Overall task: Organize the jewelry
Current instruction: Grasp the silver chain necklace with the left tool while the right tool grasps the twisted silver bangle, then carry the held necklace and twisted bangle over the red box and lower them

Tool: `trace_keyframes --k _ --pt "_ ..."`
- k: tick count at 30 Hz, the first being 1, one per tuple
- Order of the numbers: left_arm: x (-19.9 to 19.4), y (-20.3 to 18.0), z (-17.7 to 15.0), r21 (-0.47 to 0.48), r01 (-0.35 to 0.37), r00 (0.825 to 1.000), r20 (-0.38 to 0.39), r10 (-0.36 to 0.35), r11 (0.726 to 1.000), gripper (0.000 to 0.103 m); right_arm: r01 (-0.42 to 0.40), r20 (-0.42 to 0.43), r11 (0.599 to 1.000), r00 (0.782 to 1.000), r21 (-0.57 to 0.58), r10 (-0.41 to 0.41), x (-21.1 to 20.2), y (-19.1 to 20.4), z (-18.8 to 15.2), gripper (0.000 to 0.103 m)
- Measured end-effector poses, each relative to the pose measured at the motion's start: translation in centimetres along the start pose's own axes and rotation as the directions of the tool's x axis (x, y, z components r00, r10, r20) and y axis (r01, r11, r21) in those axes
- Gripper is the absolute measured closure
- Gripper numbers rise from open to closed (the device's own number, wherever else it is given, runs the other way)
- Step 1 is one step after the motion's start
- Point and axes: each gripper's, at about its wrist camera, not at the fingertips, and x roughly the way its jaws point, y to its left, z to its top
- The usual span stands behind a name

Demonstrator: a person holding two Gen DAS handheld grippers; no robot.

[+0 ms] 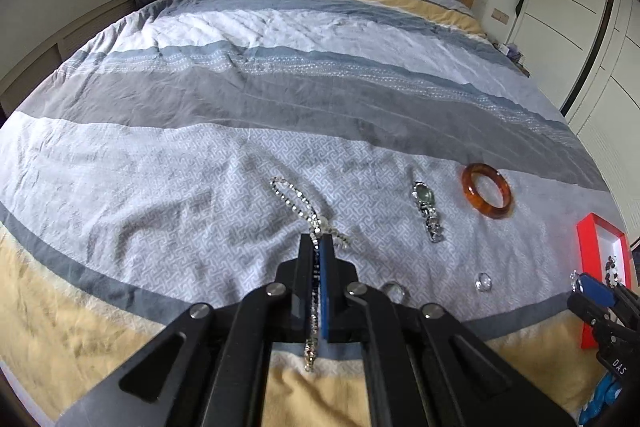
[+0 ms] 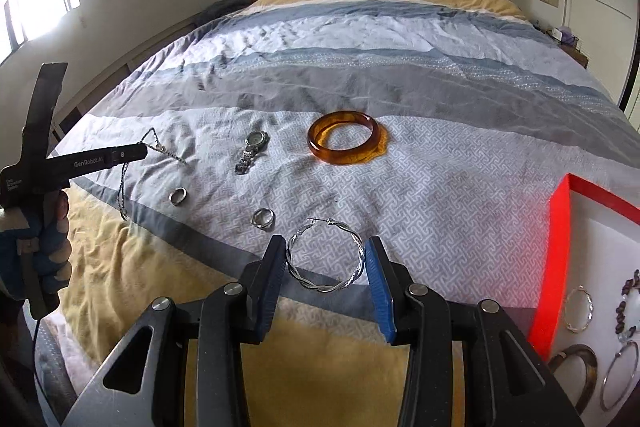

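Silver twisted hoop earring [image 2: 325, 255] sits pinched across its width in the right gripper [image 2: 326, 269], stiff and light. At ten o'clock, the left gripper [image 2: 142, 150] has clamped tight on a limp chain necklace [image 2: 123, 187], dangling loose, best carried mid-length.

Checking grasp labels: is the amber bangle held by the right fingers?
No, the amber bangle lies on the bedspread, while the right gripper is closed on a twisted silver hoop.
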Motion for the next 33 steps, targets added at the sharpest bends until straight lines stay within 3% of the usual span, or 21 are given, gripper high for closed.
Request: trace_keyframes --k 8,15,22,28,33 --pt "-7.6 -0.9 -0.9 0.034 0.025 0.998 0.057 -0.027 0.999 0.101 0.009 0.08 1.0 0.997 0.022 -0.011 -7.4 0.6 -0.5 0.063" --pt "-12.1 -5.3 -2.1 0.082 0.102 0.991 0.075 -0.108 0.991 0.101 0.033 0.14 0.998 0.989 0.054 -0.041 -13.3 -0.9 -2.1 0.063" --pt "-14.1 -14.5 -2.5 0.186 0.222 0.969 0.064 -0.237 0.957 0.101 0.087 0.164 0.987 0.98 0.137 -0.109 -17.5 -5.9 -5.1 0.063" --pt "-13.2 -24.5 -3.0 0.287 0.335 0.937 -0.002 -0.349 0.898 0.101 0.157 0.141 0.965 0.972 0.213 -0.189 -19.2 -12.0 -7.9 0.063" --pt "-10.6 -31.9 -3.3 0.359 0.388 0.918 -0.064 -0.392 0.849 0.101 0.199 0.105 0.944 0.967 0.263 -0.233 -18.6 -16.7 -9.3 0.063"
